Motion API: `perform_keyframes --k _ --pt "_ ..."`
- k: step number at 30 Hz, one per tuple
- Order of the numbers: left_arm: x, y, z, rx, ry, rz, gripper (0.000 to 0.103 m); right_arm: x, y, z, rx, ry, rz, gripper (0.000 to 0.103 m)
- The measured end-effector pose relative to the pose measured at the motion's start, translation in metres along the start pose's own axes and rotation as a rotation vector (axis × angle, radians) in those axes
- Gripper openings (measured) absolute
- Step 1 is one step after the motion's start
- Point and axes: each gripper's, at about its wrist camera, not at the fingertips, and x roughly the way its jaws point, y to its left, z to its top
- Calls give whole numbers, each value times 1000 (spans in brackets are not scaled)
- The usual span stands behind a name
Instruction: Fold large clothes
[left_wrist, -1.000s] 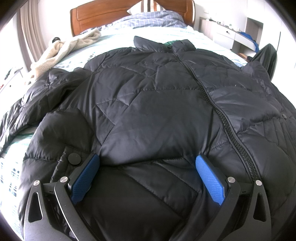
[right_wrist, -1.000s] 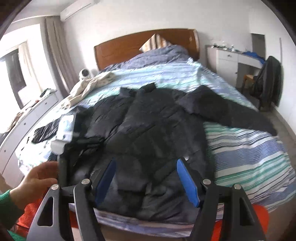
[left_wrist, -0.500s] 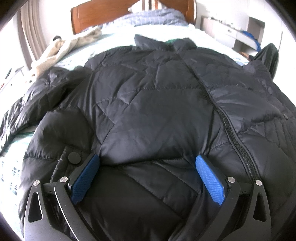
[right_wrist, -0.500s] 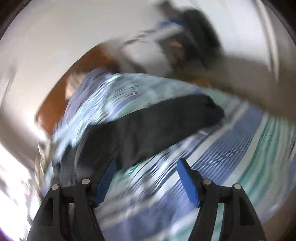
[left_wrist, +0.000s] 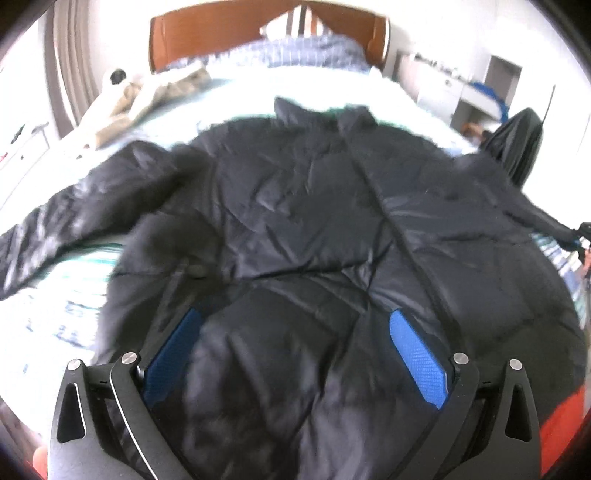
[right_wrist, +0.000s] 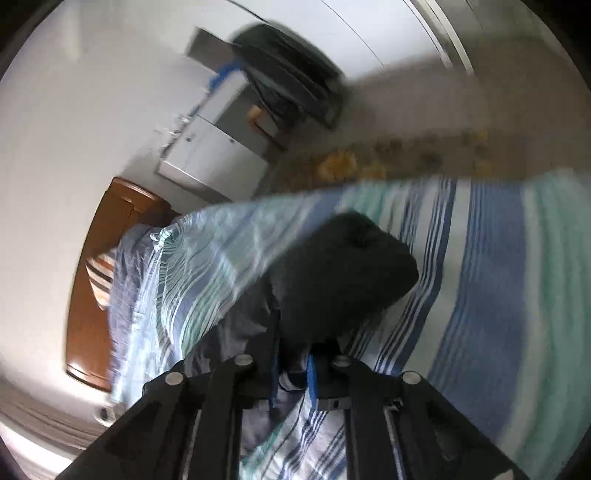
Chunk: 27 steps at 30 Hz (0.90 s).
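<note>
On the bed (left_wrist: 74, 295), spread front-up from the wooden headboard (left_wrist: 207, 33) down to the foot, lies the black puffer jacket (left_wrist: 295, 206), its collar toward the headboard and its zip running down toward the near edge. Half a second ago the left gripper (left_wrist: 295, 354) sat low over the hem; now it has drawn back and up a little, so more of the striped sheet shows to the left of the jacket, and the picture is smeared with motion. Its jaws stand wide apart, holding nothing, with the hem bulging between the blue pads (left_wrist: 417, 354).

The right gripper (right_wrist: 291, 380) was open and swinging a moment before; now its jaws are pinched on the cuff end of the jacket's sleeve (right_wrist: 340, 273), which lies out across the blue-and-green stripes away from the headboard side. This gripper is rolled hard over, so the bed runs slantwise in its view.

Beyond the sleeve the sheet reaches the mattress edge, then bare floor (right_wrist: 424, 110). A white cabinet (right_wrist: 210, 147) stands beside the headboard. A beige garment (left_wrist: 147, 96) lies near the headboard, left of the collar.
</note>
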Motion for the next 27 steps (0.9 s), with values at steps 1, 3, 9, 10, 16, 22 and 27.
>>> perform_keyframes --k 1,3,9,10,16,22,27 --pt "-8 3 -2 -1 -12 0 102 -8 11 1 -54 -13 -7 10" --pt "-23 10 -5 -5 -26 -1 102 -36 50 2 -198 -69 9 10" --pt "-58 36 -12 -65 -85 10 102 -140 215 -50 -729 -204 273 10" --pt "-61 39 -14 -73 -89 14 102 -155 245 -71 -818 -208 332 10" --pt "-68 68 -29 -188 -80 11 102 -175 347 -205 -1108 -79 527 10" --pt "-78 83 -36 -228 -98 18 102 -124 355 -376 -1283 270 535 15" --pt "-76 93 -39 -245 -85 12 102 -114 309 -445 -1240 533 545 89"
